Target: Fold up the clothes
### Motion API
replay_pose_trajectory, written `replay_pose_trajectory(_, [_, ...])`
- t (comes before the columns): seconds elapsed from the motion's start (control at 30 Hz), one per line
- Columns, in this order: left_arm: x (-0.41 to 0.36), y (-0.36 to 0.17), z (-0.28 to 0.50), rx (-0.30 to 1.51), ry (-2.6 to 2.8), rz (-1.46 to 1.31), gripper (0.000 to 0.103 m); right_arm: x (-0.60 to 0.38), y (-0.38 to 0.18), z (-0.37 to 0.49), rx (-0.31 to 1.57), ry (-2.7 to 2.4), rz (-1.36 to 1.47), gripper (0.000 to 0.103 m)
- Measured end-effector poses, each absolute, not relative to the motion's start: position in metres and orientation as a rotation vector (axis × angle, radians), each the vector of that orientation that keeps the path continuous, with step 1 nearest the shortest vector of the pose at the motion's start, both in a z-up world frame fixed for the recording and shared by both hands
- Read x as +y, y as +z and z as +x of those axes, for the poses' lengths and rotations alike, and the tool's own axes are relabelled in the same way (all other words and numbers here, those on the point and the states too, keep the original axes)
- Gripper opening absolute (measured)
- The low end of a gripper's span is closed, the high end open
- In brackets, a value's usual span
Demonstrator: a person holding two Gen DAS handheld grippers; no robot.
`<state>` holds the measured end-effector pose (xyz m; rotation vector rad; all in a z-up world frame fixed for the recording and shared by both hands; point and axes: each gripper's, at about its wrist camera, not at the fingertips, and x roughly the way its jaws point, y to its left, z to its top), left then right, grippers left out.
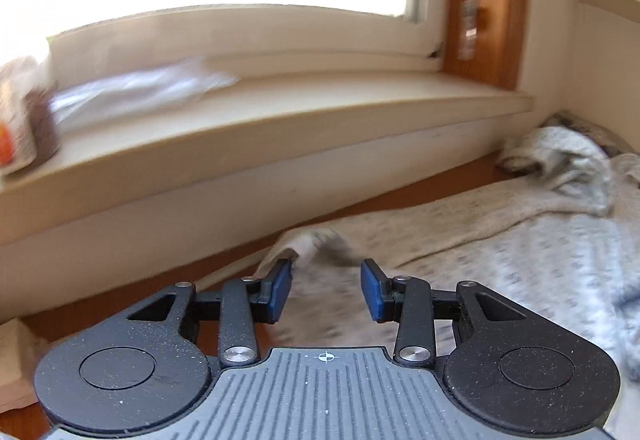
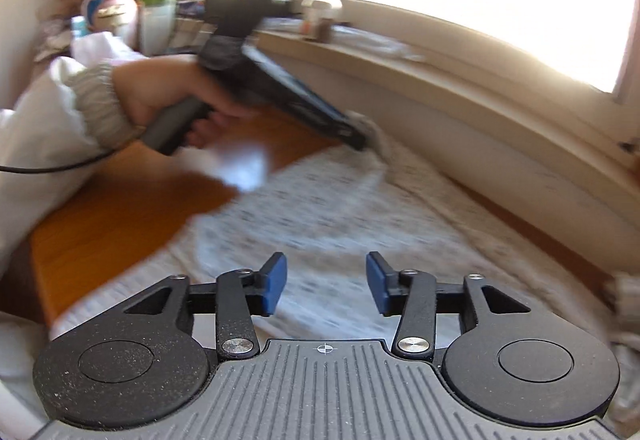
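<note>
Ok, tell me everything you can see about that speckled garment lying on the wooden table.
The garment is a pale grey-white knit-looking cloth with small dark flecks, spread mostly flat across the wooden table below the windowsill. One end is bunched into loose folds. The other far corner lies at the left gripper fingertips; the frames are too blurred to show a grip. The right gripper hovers open over its middle.
</note>
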<state>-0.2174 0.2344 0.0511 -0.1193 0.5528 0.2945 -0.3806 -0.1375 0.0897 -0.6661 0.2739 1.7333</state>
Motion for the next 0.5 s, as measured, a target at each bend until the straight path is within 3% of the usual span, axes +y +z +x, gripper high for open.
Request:
replay_pose_trajectory(0.07, [0.212, 0.054, -0.206, 0.535, 0.246, -0.109, 0.042, -0.144, 0.090, -0.346, 0.293, 1.632, -0.642, 0.048])
replay_pose_trajectory(0.17, [0.175, 0.059, -0.192, 0.536, 0.160, -0.080, 0.054, -0.153, 0.091, -0.287, 0.307, 1.444, -0.613, 0.048])
replay_pose_trajectory(0.4, [0.109, 0.053, -0.149, 0.578, 0.040, -0.023, 0.054, -0.153, 0.084, -0.193, 0.433, 1.233, -0.528, 0.048])
replay_pose_trajectory(0.5, [0.103, 0.040, -0.136, 0.592, 0.006, -0.026, 0.055, -0.140, 0.077, -0.182, 0.474, 1.203, -0.551, 0.053])
